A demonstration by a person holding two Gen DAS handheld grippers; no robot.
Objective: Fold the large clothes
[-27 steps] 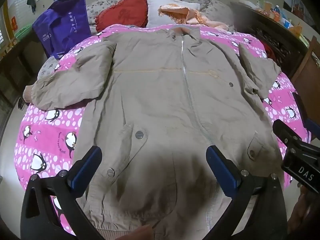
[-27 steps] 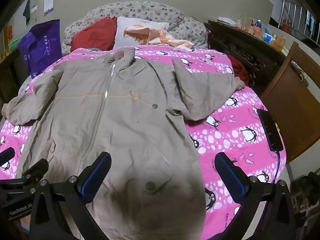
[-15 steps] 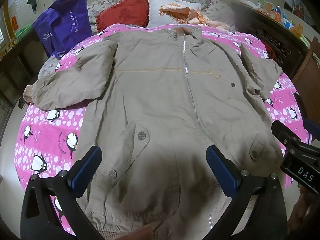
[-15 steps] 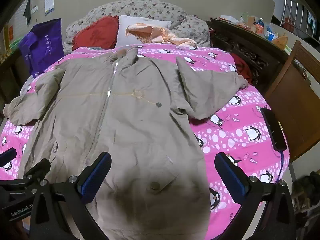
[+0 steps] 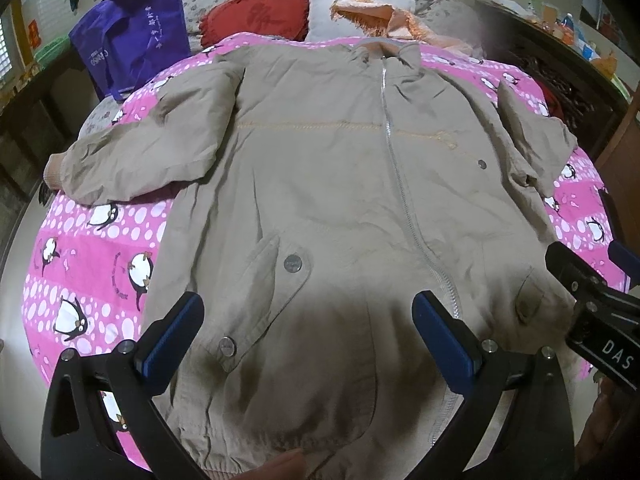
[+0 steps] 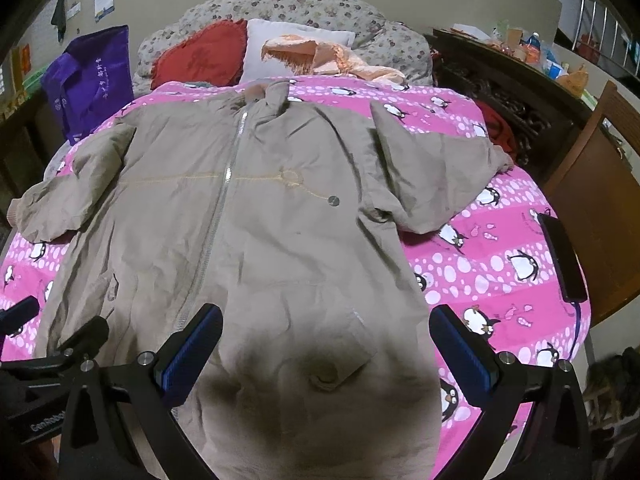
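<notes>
A large khaki zip jacket [image 5: 328,184] lies flat, front up, on the pink penguin bedspread [image 5: 84,264], collar toward the pillows and both sleeves spread out. It also shows in the right wrist view [image 6: 256,232]. My left gripper [image 5: 306,328] is open and empty, held above the jacket's lower left front near the hem. My right gripper [image 6: 326,340] is open and empty above the lower right front pocket. The right gripper's body shows at the right edge of the left wrist view [image 5: 592,312]; the left gripper's body shows at the lower left of the right wrist view [image 6: 52,356].
A red cushion [image 6: 200,56], a white pillow [image 6: 276,52] and an orange cloth [image 6: 332,60] lie at the bed's head. A purple bag [image 5: 132,36] stands at the left. A dark phone [image 6: 562,256] lies on the bed's right edge beside a wooden chair [image 6: 600,184]. A cluttered dark cabinet [image 6: 504,92] stands at the far right.
Both grippers have pulled back and risen slightly, so the jacket sits a little farther off in both views. The jaws stay open. The jacket has not moved.
</notes>
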